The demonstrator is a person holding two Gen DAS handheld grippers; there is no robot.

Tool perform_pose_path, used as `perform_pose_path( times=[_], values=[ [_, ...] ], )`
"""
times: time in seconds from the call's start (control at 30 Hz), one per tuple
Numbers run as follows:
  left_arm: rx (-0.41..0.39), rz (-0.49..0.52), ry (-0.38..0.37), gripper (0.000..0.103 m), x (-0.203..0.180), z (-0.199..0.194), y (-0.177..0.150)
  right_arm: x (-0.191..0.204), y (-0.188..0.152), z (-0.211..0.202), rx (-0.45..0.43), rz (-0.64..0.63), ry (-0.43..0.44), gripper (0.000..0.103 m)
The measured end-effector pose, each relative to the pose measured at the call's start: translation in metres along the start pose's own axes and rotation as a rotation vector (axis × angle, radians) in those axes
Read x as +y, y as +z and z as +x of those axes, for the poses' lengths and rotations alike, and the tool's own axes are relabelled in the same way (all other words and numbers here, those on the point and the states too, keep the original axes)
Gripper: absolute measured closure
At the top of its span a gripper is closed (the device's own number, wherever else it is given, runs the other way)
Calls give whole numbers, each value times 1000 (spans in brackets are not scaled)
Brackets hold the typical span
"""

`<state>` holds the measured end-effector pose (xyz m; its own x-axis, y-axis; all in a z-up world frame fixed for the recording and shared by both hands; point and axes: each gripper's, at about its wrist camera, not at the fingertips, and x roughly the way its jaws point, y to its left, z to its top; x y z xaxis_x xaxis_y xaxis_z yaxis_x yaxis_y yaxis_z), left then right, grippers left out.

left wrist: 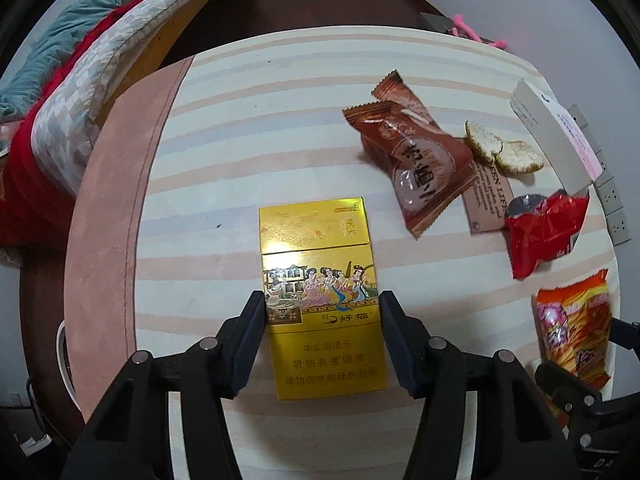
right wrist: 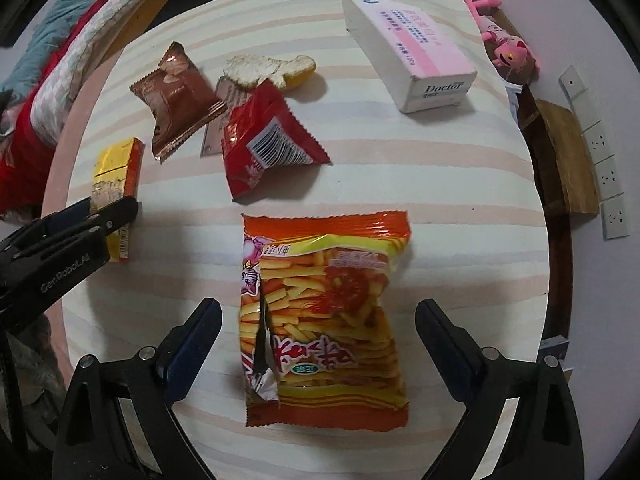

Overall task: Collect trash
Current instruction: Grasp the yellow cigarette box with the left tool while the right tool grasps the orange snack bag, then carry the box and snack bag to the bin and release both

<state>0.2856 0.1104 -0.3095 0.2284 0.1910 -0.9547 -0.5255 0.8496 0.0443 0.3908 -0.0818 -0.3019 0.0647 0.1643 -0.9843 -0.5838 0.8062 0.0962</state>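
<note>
Black grippers [left wrist: 322, 308], navy pads [right wrist: 192, 340] (silver rivets, "GenRobot.AI" lettering)

Right gripper [right wrist: 318, 312] open, fingers straddling orange fries packet [right wrist: 324, 320] at lower centre. Red wrapper [right wrist: 268, 140] above; brown wrapper [right wrist: 180, 100] upper left; white box [right wrist: 408, 48] upper right.

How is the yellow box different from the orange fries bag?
The yellow box is stiff and flat-sided; the orange fries bag is soft, crinkly and torn open along one side. The box sits snugly between the left gripper fingers, touching them; the bag lies between the right gripper fingers with gaps either side. Both lie flat on the striped table.
</note>
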Motion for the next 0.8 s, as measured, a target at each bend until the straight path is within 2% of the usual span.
perform_pose_path(
  times=[0.07,0.1,0.17,0.33,0.57,0.8],
  values=[
    [-6,-1,6,50,0,-6,-8,4,-3,0,-4,-4,-1,16],
    [-10,-5,8,50,4,-9,-12,7,-5,0,-4,-8,-12,28],
    [-15,-8,14,50,2,-10,-14,11,-8,-1,-12,-20,-41,33],
    [-19,-29,3,50,11,-16,-22,20,-14,-8,-30,-25,-34,53],
    [-87,-38,-14,50,25,-46,-38,31,-27,-30,-85,-39,9,56],
    [-214,-58,-30,50,49,-110,-66,56,-42,-63,-156,-42,80,57]
  ],
)
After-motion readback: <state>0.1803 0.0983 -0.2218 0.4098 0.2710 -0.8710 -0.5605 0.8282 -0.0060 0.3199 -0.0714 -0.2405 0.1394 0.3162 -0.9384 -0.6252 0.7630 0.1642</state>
